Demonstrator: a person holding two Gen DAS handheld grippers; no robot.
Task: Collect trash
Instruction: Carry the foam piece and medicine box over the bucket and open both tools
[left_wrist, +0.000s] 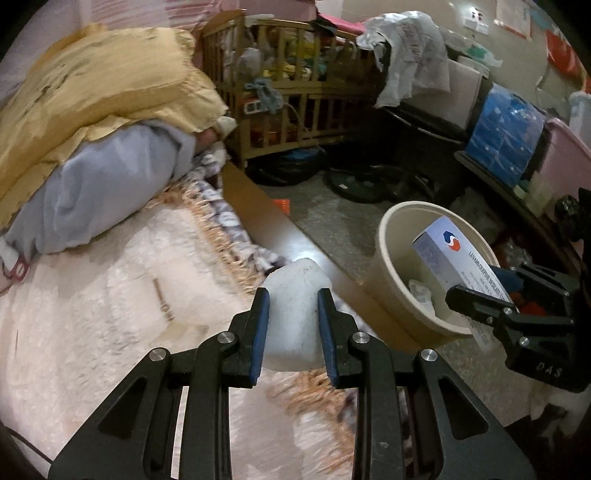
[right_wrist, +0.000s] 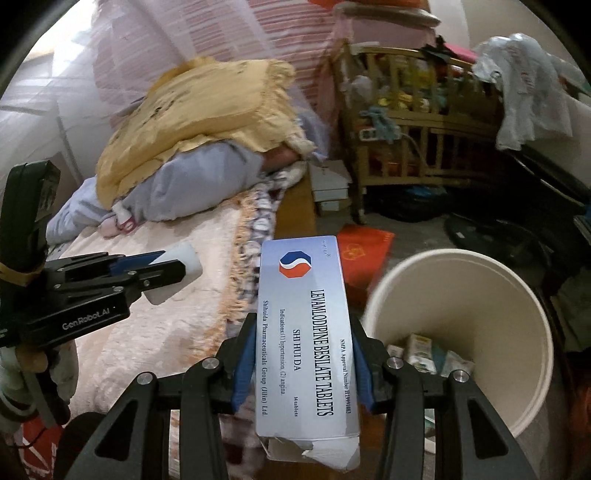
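Note:
My left gripper (left_wrist: 293, 295) is shut on a white plastic bottle (left_wrist: 295, 314) over the bed's pink fluffy blanket (left_wrist: 110, 314); it also shows in the right wrist view (right_wrist: 173, 267) with the bottle (right_wrist: 181, 266). My right gripper (right_wrist: 303, 332) is shut on a pale blue tablet box (right_wrist: 306, 332) with a torn end, held beside the rim of a beige trash bucket (right_wrist: 461, 295). In the left wrist view the right gripper (left_wrist: 476, 295) holds the box (left_wrist: 450, 254) over the bucket (left_wrist: 391, 258). Small packets (right_wrist: 424, 354) lie in the bucket.
A yellow pillow (left_wrist: 92, 92) and a grey bundle (left_wrist: 110, 184) lie at the head of the bed. A wooden crib (left_wrist: 288, 92) full of clutter stands beyond. A red envelope (right_wrist: 362, 258) lies on the floor. Shelves with a blue pack (left_wrist: 506, 133) stand right.

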